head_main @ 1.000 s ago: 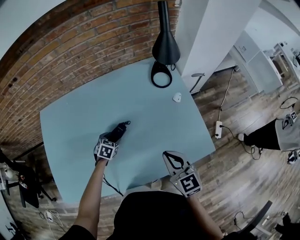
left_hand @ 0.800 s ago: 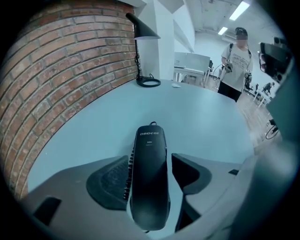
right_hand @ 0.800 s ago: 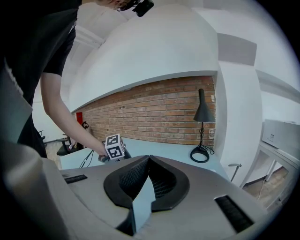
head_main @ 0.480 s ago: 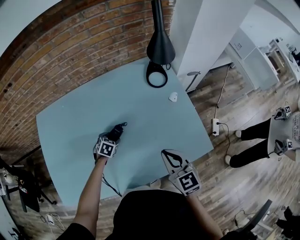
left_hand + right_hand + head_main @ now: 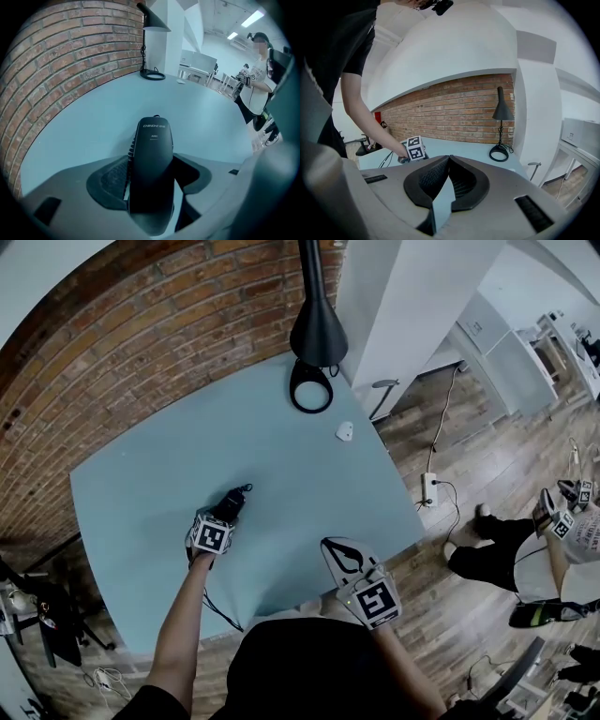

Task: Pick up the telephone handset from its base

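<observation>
Jaws just widened around the handset, no grip yet.
Your left tool (image 5: pixel 151 160) has been opening and now straddles the black handset (image 5: pixel 153 136), pads not pressing its sides, while it lies on the blue counter (image 5: pixel 281 446); close before lifting. Your right tool (image 5: pixel 449 158) hangs clenched and empty near the counter's front edge.

Wall: red brick wall (image 5: pixel 141 343)
Table: pale blue rectangular tabletop (image 5: pixel 281 437)
Floor: brown wooden plank floor (image 5: pixel 469 615)
Light: black cone-shaded desk lamp (image 5: pixel 317 329)
</observation>
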A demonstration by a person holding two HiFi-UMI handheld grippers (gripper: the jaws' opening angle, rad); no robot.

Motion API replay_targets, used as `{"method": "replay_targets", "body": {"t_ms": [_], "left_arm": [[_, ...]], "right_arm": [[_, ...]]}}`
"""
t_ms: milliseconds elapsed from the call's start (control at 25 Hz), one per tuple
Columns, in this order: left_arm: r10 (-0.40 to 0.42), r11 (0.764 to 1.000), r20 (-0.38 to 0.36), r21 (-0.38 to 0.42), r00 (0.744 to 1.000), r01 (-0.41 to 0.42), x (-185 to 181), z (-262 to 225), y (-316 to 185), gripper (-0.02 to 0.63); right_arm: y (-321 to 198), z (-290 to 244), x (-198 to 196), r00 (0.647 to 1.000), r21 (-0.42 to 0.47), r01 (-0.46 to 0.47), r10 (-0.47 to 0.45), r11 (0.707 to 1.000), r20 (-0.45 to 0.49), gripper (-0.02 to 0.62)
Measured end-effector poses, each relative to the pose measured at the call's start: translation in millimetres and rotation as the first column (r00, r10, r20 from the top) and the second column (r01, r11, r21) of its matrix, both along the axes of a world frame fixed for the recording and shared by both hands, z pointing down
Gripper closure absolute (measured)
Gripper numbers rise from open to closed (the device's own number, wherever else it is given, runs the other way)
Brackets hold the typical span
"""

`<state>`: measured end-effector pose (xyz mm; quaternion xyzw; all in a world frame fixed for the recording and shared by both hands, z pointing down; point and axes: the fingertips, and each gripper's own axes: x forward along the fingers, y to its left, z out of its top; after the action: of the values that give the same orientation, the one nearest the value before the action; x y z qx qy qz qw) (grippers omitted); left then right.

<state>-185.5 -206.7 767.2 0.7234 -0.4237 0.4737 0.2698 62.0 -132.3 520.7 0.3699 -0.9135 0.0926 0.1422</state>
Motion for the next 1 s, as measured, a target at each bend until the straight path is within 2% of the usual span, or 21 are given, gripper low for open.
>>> {"method": "replay_targets", "body": {"t_ms": [280,1000], "left_arm": [[0.01,1.0,0.0,-0.009,1.0,-0.01,4.0,1.1,-0.2,0.316],[-0.002,1.0,0.011,-0.016,1.0,0.003,1.4,-4.5,1.2,0.321]], "right_arm": [[-3.3,1.1,1.4,1.0,0.005,0.001,-0.001,1.0,-0.004,0.569],[-6.9,-0.5,2.6,1.0,0.009,0.013,-0.013,1.0,0.005,0.569]]}}
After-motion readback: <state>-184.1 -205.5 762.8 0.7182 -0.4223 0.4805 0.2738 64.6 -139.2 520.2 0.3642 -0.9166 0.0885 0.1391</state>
